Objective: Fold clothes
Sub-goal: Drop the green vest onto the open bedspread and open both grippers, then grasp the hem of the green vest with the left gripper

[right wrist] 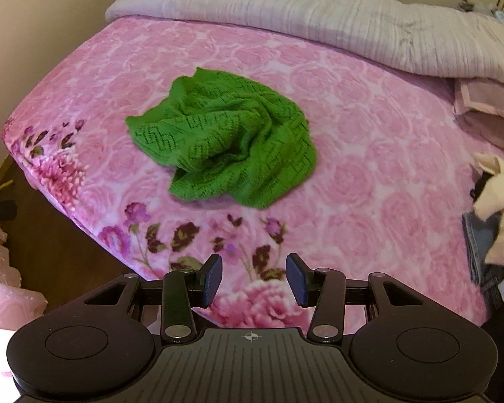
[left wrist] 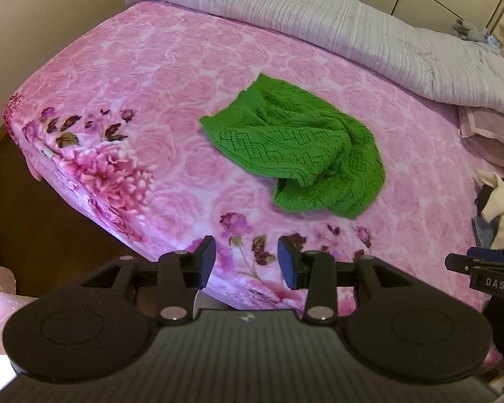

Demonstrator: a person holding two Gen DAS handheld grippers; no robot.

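Observation:
A green knitted garment (left wrist: 295, 147) lies crumpled in a heap on the pink floral bedspread (left wrist: 158, 77); the right wrist view shows the garment (right wrist: 225, 144) left of centre on the bedspread (right wrist: 369, 174). My left gripper (left wrist: 246, 262) hovers over the bed's near edge, short of the garment, jaws apart with nothing between them. My right gripper (right wrist: 254, 280) also hangs above the near edge, jaws apart and empty. A black part of the right gripper (left wrist: 480, 272) shows at the right edge of the left wrist view.
A grey quilt (left wrist: 319, 16) is bunched along the far side of the bed. A pile of other clothes (left wrist: 497, 201), white, dark and blue, lies at the right edge, with folded pink cloth (right wrist: 487, 110) behind it. Brown floor (left wrist: 33, 228) lies left of the bed.

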